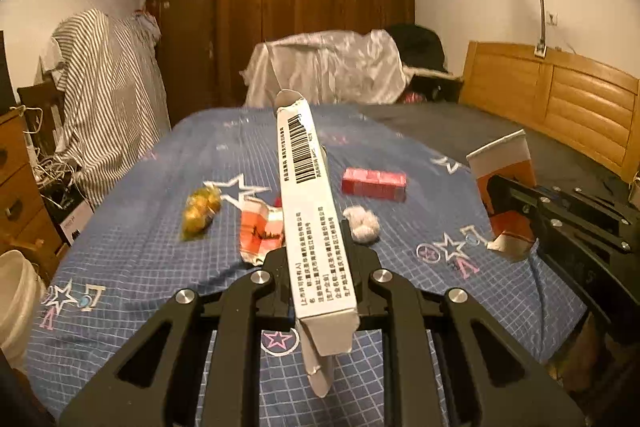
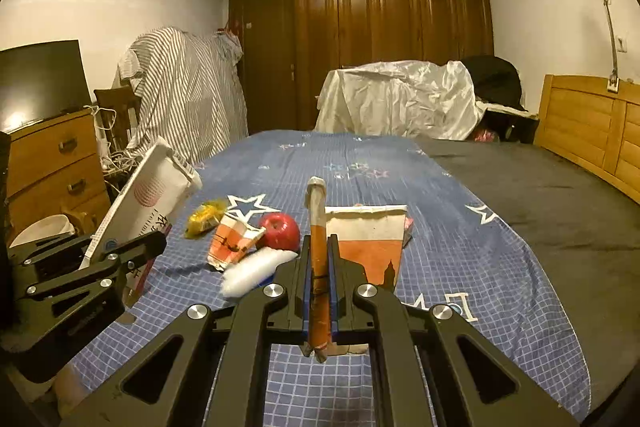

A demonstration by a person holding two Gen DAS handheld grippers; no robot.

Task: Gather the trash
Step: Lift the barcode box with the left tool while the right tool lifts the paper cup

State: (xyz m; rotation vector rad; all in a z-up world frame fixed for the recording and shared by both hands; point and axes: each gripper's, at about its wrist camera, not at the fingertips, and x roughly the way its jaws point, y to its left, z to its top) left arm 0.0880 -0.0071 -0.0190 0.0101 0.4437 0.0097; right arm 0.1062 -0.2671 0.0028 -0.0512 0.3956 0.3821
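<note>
Left claw (image 1: pixel 320 267) is clamped on a long white carton (image 1: pixel 312 203) with a barcode, holding it up above the bed (image 2: pixel 500 227) so it sticks out forward past the fingers. Right claw (image 2: pixel 319 279) is squeezed tight on a flattened orange-and-white paper cup (image 2: pixel 320 259), also lifted off the bedspread. Rest of the trash is still lying on the blue checked sheet: a yellow wrapper (image 1: pixel 200 211), another crumpled orange paper cup (image 1: pixel 258 231), a white tissue wad (image 1: pixel 362 223) just beside the carton, and a red box (image 1: pixel 374 183) a bit further back. Red apple (image 2: pixel 280 230) sits next to the crumpled cup in the right view.
</note>
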